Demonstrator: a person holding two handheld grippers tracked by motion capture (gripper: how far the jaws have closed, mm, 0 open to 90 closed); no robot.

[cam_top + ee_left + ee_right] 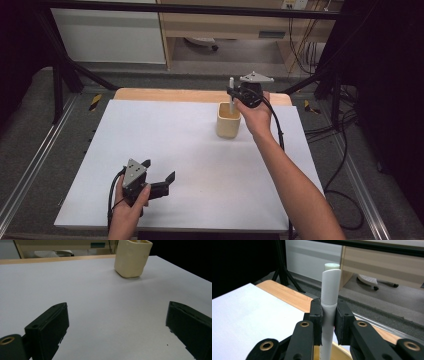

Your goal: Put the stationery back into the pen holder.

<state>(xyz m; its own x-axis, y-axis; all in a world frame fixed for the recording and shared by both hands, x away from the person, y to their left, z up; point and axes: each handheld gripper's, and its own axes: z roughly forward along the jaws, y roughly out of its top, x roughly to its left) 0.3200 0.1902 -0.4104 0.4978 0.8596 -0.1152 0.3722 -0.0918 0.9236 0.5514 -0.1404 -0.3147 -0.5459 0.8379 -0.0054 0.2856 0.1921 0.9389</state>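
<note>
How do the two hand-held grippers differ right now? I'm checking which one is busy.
The right hand-held gripper is shut on an upright white pen; the left hand-held gripper is open with nothing between its jaws. The right one is raised over the cream cup at the far side; the left one sits low by the near edge of the white table. Both have black jaws and a grey plate.

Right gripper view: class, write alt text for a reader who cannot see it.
The right gripper clamps an upright white pen between its two black jaws, the cap standing above them. Below lies a white sheet on a wooden table, with grey floor behind.
</note>
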